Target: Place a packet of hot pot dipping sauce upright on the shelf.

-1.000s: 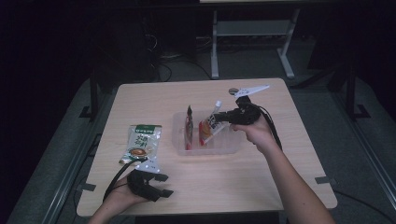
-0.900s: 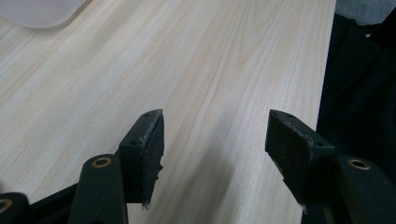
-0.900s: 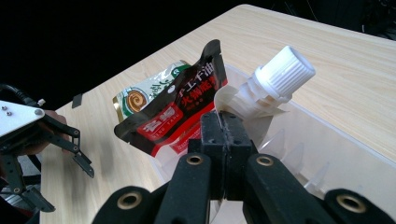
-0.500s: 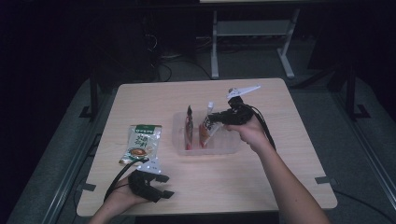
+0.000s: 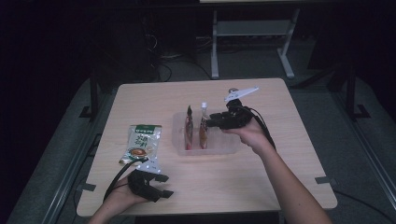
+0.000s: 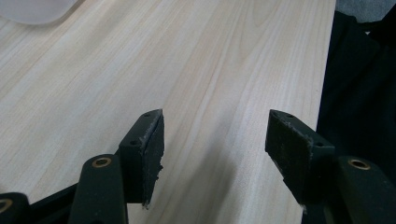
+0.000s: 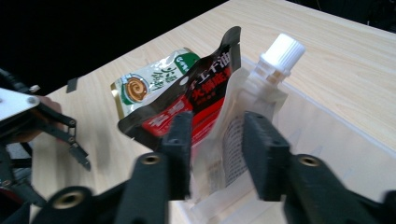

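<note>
A clear plastic bin (image 5: 229, 148) sits mid-table. Two pouches stand in it: a red and black pouch (image 5: 188, 129) (image 7: 205, 95) and, just to its right, a spouted pouch (image 5: 204, 127) (image 7: 261, 88) with a white cap. My right gripper (image 5: 211, 122) (image 7: 219, 140) reaches in from the right. Its jaws have just been opening and now stand apart on either side of the spouted pouch. A green snack pouch (image 5: 142, 142) (image 7: 154, 79) lies flat left of the bin. My left gripper (image 5: 162, 185) (image 6: 215, 140) is open over bare wood near the front left edge.
The light wooden table (image 5: 280, 177) has bare room to the right of the bin and along its front. A grey metal stand (image 5: 252, 46) is on the dark floor behind the table. The table's front edge runs close to my left gripper.
My right gripper has moved left over the bin with the spouted pouch, which now stands beside the red pouch. Its jaws have come apart. The left gripper has stayed put.
</note>
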A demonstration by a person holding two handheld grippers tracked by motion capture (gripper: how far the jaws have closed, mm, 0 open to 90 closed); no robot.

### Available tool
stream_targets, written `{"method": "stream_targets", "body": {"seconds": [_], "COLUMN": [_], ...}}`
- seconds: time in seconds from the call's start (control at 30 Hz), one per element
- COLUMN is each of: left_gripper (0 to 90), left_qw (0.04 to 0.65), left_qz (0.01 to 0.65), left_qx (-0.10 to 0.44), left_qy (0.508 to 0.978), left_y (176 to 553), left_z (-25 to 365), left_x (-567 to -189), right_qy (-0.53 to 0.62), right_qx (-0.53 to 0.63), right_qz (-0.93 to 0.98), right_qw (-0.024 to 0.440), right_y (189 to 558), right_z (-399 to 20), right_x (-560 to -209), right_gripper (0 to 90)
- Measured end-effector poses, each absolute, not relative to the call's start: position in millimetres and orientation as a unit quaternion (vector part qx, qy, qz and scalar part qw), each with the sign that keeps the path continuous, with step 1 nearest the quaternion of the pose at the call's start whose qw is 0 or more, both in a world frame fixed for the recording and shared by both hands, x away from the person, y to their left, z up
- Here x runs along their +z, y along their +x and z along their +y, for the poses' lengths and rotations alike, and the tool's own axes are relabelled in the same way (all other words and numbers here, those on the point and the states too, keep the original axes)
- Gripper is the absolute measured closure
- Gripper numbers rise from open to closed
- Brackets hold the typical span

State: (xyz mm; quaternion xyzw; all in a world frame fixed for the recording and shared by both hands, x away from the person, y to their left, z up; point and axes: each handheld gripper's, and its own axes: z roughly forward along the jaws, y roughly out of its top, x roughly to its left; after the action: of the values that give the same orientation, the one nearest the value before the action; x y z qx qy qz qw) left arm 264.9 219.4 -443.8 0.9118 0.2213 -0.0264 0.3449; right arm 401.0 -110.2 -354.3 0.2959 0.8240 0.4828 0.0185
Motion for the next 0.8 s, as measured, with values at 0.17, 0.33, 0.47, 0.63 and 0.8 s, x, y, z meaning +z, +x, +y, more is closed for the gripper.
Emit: {"method": "stream_targets", "body": {"seconds": [0.17,0.33,0.47,0.63,0.8], "left_gripper": [37.2,37.1,37.1,37.1,37.1], "left_qw": [0.346,0.345,0.345,0.344,0.343], "left_qz": [0.223,0.224,0.223,0.225,0.228], "left_qx": [-0.026,-0.025,-0.025,-0.025,-0.023], "left_qy": [0.911,0.911,0.912,0.911,0.911], "left_y": [265.0,265.1,265.4,265.9,266.3], "left_z": [218.9,218.2,218.2,219.1,220.4], "left_x": [-444.4,-444.7,-444.9,-444.7,-445.0], "right_qy": [0.292,0.294,0.29,0.285,0.281], "right_qx": [0.481,0.481,0.476,0.47,0.47], "right_qz": [0.826,0.825,0.829,0.833,0.835], "right_qw": [0.035,0.04,0.048,0.057,0.057], "right_y": [392.6,382.4,372.2,357.0,340.6], "right_z": [-119.1,-128.2,-133.9,-137.2,-140.6], "right_x": [-352.0,-352.5,-356.7,-363.7,-373.5], "right_gripper": [41.5,33.1,29.9,28.8,29.1]}}
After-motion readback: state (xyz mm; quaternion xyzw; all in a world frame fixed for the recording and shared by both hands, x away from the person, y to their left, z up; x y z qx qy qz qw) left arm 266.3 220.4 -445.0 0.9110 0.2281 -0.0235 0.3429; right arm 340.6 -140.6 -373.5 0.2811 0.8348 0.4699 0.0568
